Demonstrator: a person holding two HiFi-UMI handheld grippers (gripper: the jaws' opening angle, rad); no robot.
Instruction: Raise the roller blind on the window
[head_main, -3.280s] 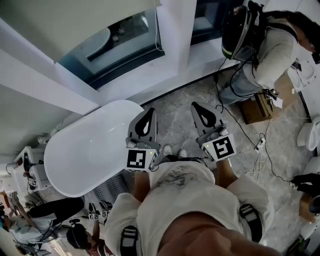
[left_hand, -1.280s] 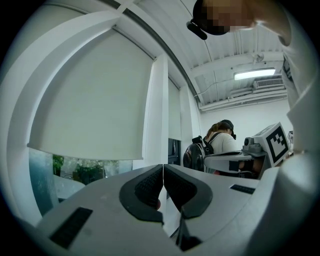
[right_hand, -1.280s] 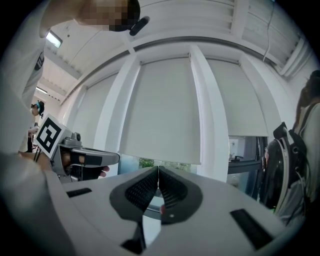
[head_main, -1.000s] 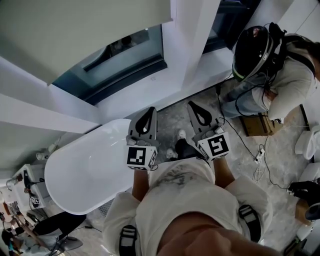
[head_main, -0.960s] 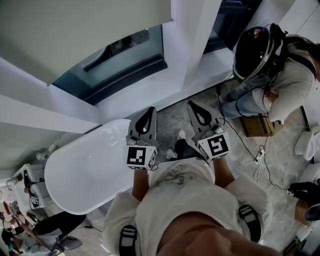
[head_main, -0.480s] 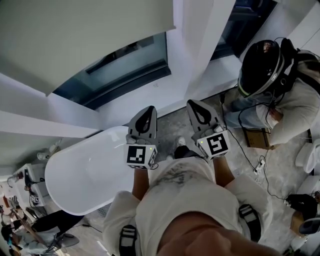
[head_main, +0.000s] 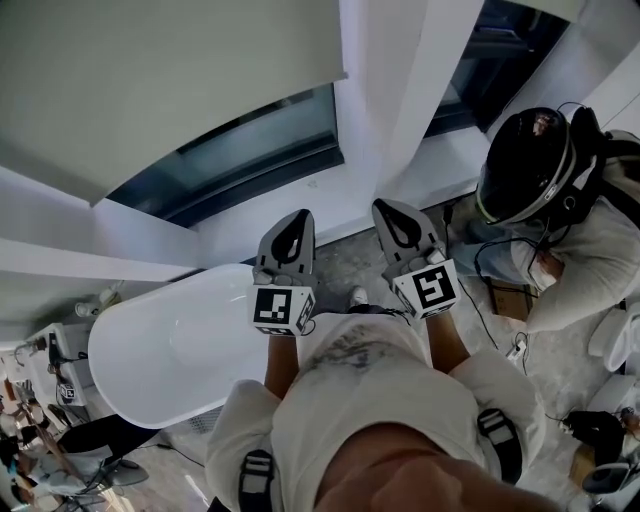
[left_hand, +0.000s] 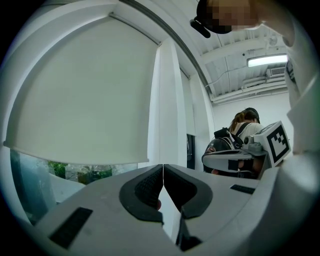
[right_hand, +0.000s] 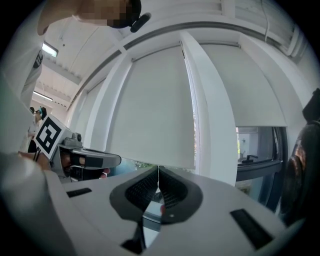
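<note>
Since the roller blind (head_main: 150, 80) hangs well down over the glass, the step in hand is judged to be the approach to its control.

In the head view, the left tongs (head_main: 297, 216) and the right tongs (head_main: 390, 206) are held level, side by side, and aimed at the window wall. The blind is seen ahead of both and to their left. A white window pillar (head_main: 390, 90) stands straight ahead of the right tongs, and a bathtub (head_main: 170, 340) lies below and left of the left tongs. A second person (head_main: 545, 190) is seen to the right of the right tongs.

In the left gripper view, the left tongs (left_hand: 163, 167) are pressed together with nothing between them. The blind's lower edge is seen ahead, above and to the left.

In the right gripper view, the right tongs (right_hand: 158, 170) are likewise closed and empty, and the blind's hem sits just above their tips. What looks like a thin bead cord (right_hand: 194, 130) runs down the blind's right edge, to the right of the tips.

That cord is best taken by the right tongs, which must first be opened. It should be clamped squarely and drawn in short, straight pulls, so that the fabric is wound evenly. The second person should be given room.
</note>
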